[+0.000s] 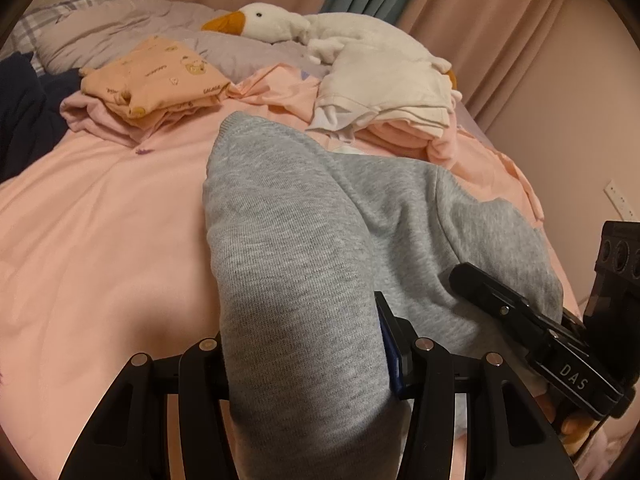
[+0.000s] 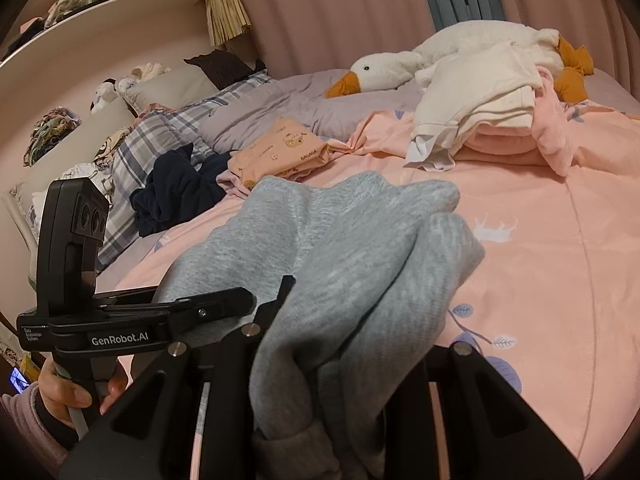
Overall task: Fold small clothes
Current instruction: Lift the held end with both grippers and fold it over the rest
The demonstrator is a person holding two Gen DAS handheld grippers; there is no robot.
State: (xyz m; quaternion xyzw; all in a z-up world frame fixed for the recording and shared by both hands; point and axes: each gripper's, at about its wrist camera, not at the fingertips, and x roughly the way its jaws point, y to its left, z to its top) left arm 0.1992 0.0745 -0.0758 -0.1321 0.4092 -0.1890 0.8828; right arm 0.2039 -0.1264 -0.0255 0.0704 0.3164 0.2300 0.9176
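At six o'clock in each wrist view, the left claw [image 1: 308, 360] and the right claw [image 2: 320, 360] are both clamped on the soft grey knit garment [image 1: 320, 220], which drapes forward in thick folds over the pink bed sheet [image 1: 100, 220]. Beyond, at eleven o'clock, lies a folded orange printed garment [image 1: 156, 76]. Only the right view shows the dark navy clothing heap [image 2: 176, 188] whole and the wall shelf [image 2: 108, 12].

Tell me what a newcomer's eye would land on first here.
First, the grey garment, bunched in the foreground and clamped by both the left gripper and the right gripper over the pink bedsheet. Next, the white plush goose lying at the far side of the bed.
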